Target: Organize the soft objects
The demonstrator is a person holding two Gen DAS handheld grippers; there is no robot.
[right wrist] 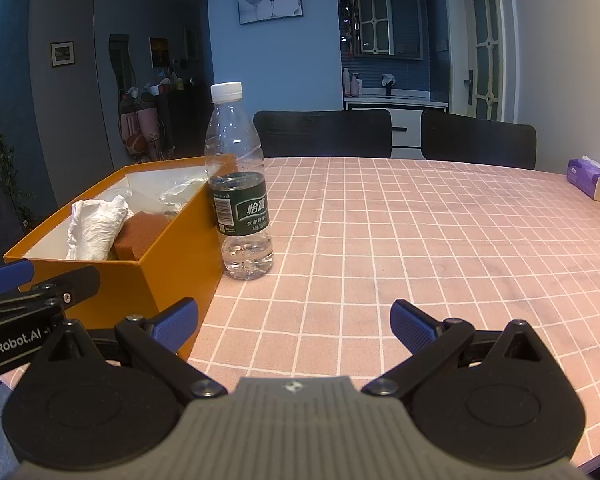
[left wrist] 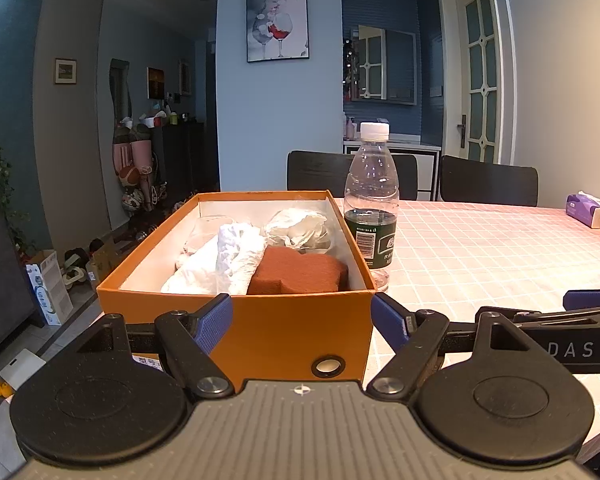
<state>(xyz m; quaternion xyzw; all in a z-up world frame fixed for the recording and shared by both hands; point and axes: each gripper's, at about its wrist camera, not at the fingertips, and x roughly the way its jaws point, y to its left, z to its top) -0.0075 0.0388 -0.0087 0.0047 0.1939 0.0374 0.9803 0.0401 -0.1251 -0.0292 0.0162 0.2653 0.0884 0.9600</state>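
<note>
Ahead of the left gripper (left wrist: 302, 322), jaws spread, empty: orange box (left wrist: 300, 320) holding white cloth (left wrist: 220, 260), brown sponge (left wrist: 298, 272), crumpled plastic (left wrist: 300, 228). Right view adds right gripper (right wrist: 294, 326), spread, empty, over bare tablecloth (right wrist: 420, 240); bottle (right wrist: 240, 184) ahead-left.

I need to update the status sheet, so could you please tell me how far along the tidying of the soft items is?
Mostly done, it seems: the white cloth, brown sponge and crumpled clear plastic already lie inside the orange box. Nothing is in hand: the left gripper and right gripper both show open, empty jaws. On the checked tablecloth only the water bottle stands beside the box, with a tissue pack at the far edge.
</note>
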